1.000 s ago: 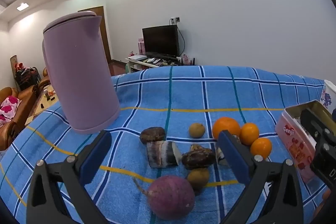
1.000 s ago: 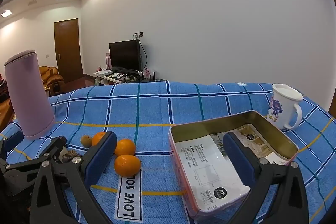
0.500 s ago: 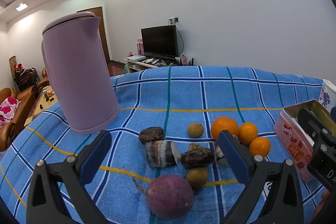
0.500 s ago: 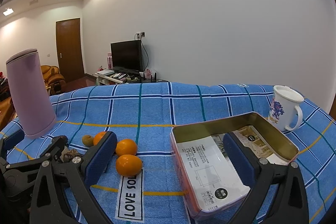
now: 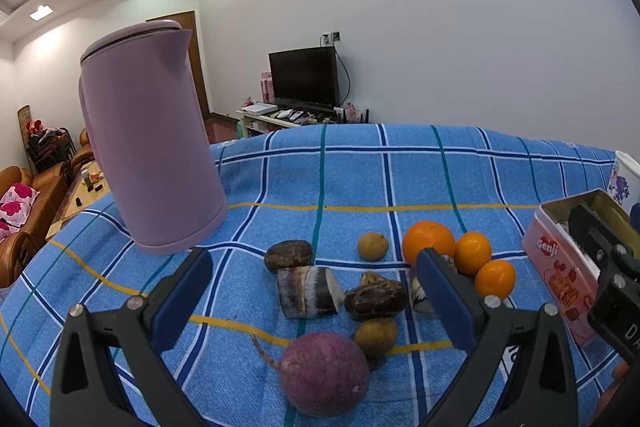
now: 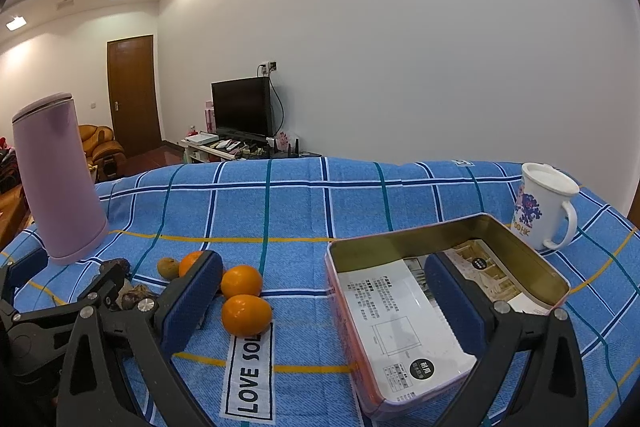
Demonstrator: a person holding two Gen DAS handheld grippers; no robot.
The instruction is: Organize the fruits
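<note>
Left hand-held gripper (image 5: 314,297) hovering low over the produce pile, spread wide, nothing between the pads. Right hand-held gripper (image 6: 324,301) same deal: gaping wide, gripping nothing, parked above the near edge of the pink tin (image 6: 440,311).

Everything sitting on a surface covered with a blue plaid cloth (image 5: 360,175). Fruit all loose on the cloth, none in the tin:
- big orange (image 5: 428,241) at the back, with two smaller oranges (image 5: 473,251) just right of it, bunched close together, touching or nearly so
- small brownish round fruit (image 5: 372,246) just left of the big orange, another brownish one (image 5: 376,335) nearer the camera
- purple root veg (image 5: 324,373) closest to the left camera, right up against that nearer brown fruit
- dark lumpy pieces (image 5: 376,299) and a striped cut chunk (image 5: 308,291) in the middle of the pile

Tall lilac kettle (image 5: 152,147) standing upright to the left, apart from the pile. Tin open, off to the right of the oranges, printed paper lying inside. White mug (image 6: 544,211) with a purple print just behind the tin's far corner.
</note>
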